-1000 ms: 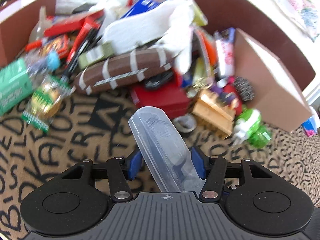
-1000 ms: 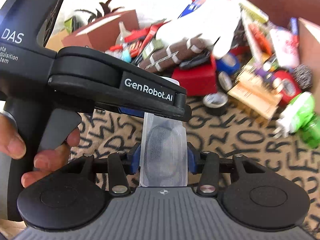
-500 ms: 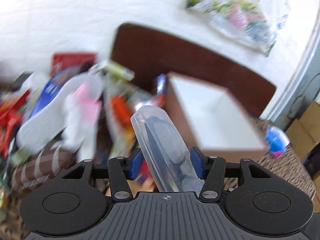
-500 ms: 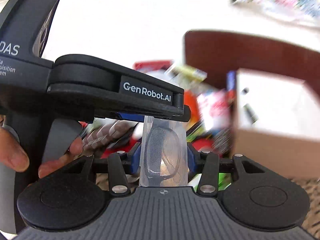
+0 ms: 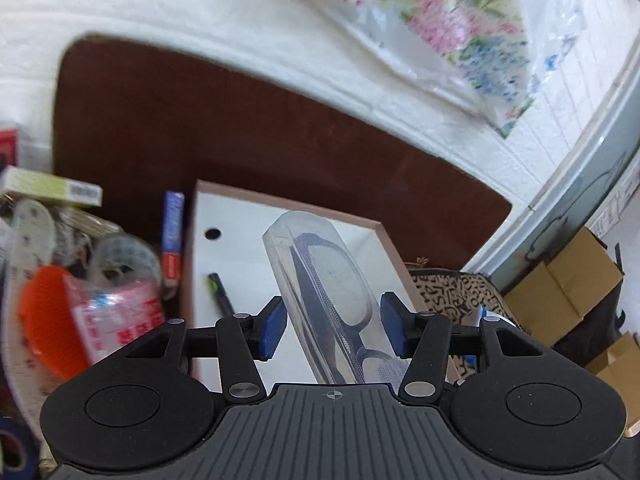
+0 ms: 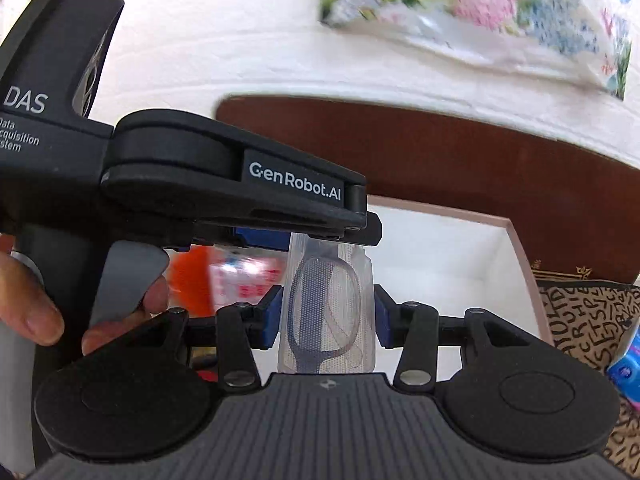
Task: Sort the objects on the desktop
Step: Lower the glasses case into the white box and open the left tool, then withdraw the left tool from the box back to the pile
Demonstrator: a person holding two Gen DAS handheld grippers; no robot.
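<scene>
A clear plastic glasses case (image 5: 320, 280) with dark-framed glasses inside is held by both grippers at once. My left gripper (image 5: 334, 330) is shut on it, blue pads against its sides. In the right wrist view the same case (image 6: 328, 312) stands upright between the pads of my right gripper (image 6: 328, 316), which is also shut on it. The left gripper's black housing (image 6: 240, 184) crosses above and clamps the case's far end. Behind and below the case lies an open white box (image 5: 224, 216) with a dark pen (image 5: 220, 292) inside; it also shows in the right wrist view (image 6: 460, 248).
A pile of clutter sits left of the box: an orange brush (image 5: 44, 320), a pink packet (image 5: 116, 316), a tape roll (image 5: 124, 256), a green carton (image 5: 52, 190). A brown board (image 5: 240, 128) stands behind. Cardboard boxes (image 5: 568, 280) are at the right. Fingers (image 6: 36, 316) grip the left handle.
Both grippers, still clamped on the case, have swung right and upward, away from the clutter pile. The white box now lies directly beyond the case.
</scene>
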